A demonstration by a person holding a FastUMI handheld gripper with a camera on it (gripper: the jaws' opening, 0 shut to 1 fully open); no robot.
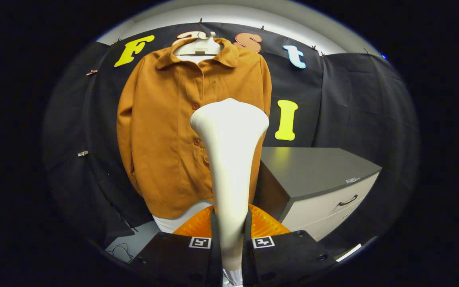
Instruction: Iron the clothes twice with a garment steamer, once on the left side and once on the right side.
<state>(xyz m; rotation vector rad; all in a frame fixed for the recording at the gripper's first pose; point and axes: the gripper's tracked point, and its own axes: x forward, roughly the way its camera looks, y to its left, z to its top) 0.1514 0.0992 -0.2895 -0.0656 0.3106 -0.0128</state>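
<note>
Gripping: the gripper (229, 235) is clamped on the steamer (229, 159), both fingers pressing the sides of its narrow handle.
Steamer: a white wand held upright between the fingers; it rises from them and flares to a broad head ahead of the gripper, overlapping the lower right part of the jacket's front. Whether the head touches the cloth cannot be told.
Jacket: a rust-brown jacket (165, 131) hangs beyond the fingers on a pale hanger (198, 47), collar up, front facing the camera, buttons running down its middle. Both sleeves hang straight at the sides.
Under the jacket: a strip of white cloth (173, 221) shows below the hem.
Orange part: a ribbed, see-through orange piece (263, 225) sits just ahead of the fingers, behind the steamer's handle; what it belongs to is unclear.
Cabinet: a low cabinet (317, 187) with a dark grey top and light drawer fronts stands to the right of the jacket, its dark handle (348, 200) facing right.
Backdrop: black cloth (357, 103) covers the wall behind the jacket and cabinet, pinned up with small clips.
</note>
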